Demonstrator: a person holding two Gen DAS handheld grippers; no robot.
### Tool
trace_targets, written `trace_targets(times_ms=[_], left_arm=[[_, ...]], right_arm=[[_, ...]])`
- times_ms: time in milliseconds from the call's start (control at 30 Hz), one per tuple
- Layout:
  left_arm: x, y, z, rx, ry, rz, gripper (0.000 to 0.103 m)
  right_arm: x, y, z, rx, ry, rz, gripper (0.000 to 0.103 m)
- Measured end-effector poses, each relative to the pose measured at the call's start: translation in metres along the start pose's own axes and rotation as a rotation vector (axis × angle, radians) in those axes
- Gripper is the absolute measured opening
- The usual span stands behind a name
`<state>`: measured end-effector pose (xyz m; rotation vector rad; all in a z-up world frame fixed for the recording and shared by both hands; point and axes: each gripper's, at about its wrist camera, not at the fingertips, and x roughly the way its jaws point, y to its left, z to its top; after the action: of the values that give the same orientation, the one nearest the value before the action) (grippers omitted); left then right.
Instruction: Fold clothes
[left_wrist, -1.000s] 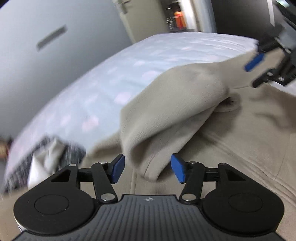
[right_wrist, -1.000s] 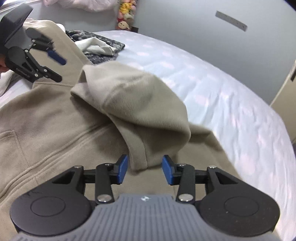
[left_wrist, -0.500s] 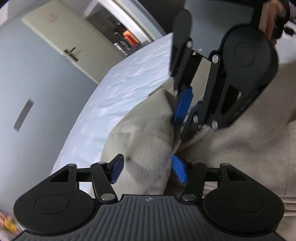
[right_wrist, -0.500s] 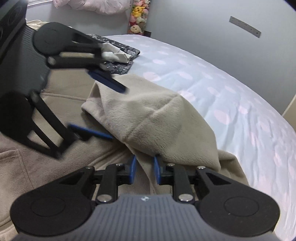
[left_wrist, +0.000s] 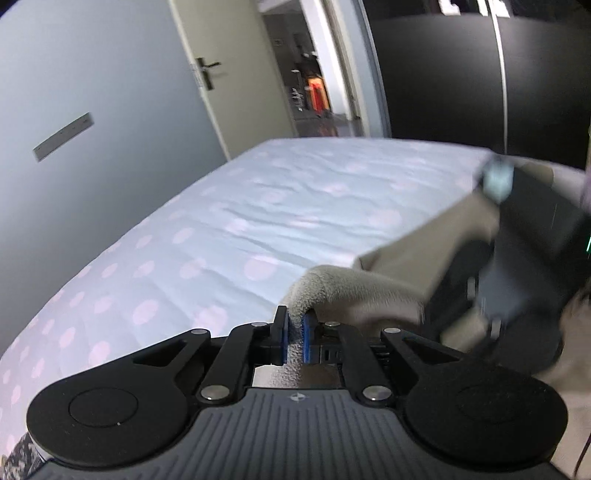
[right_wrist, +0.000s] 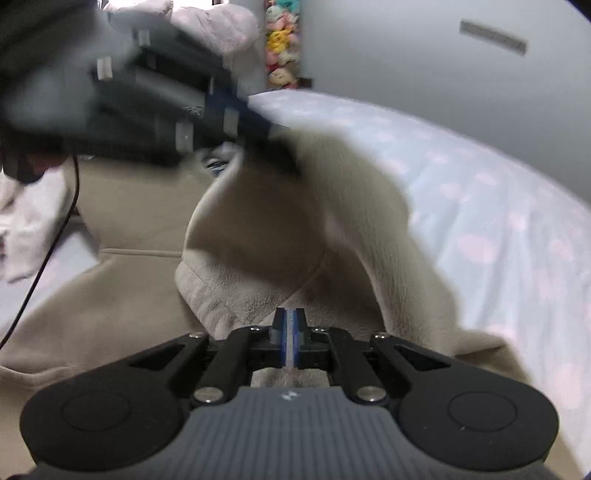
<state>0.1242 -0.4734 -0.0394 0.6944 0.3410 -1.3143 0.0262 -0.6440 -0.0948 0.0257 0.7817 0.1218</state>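
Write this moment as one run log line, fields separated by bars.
left gripper: shut on fleece | right gripper: shut on fleece | bed: under fleece

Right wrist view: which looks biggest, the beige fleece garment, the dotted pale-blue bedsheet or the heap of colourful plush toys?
1. Beige fleece garment, though nearness to the camera enlarges it.
2. Dotted pale-blue bedsheet.
3. Heap of colourful plush toys, far off.

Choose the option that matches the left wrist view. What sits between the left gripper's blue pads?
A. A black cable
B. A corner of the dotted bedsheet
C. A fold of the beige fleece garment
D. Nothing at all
C: the left gripper has just closed its jaws, and a fold of the beige fleece garment is pinched between its blue pads, above the dotted bedsheet.
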Motion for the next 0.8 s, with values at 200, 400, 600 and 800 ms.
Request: trace_targets(times_ms=[200, 400, 600, 800], left_arm=[[-0.029, 0.007, 0.004, -0.06, -0.042, -0.005, 0.005], [-0.055, -0.012, -0.014, -0.048, -0.064, -0.078, 0.005], [-0.055, -0.041, -0.047, -0.097, -0.061, -0.174, 0.005], [-0.036, -0.06, -0.082, -0.186, -0.019, -0.233, 0.005]], right_arm=[[0.035, 0.005, -0.027, 0.066, 0.075, 0.066, 0.004], [0.049, -0.026, -0.022, 0.169, 0.012, -0.058, 0.004], [0.064, -0.073, -0.007, 0.281, -0.091, -0.113, 0.004], [0.063, -0.075, -0.029, 0.266, -0.035, -0.133, 0.006]])
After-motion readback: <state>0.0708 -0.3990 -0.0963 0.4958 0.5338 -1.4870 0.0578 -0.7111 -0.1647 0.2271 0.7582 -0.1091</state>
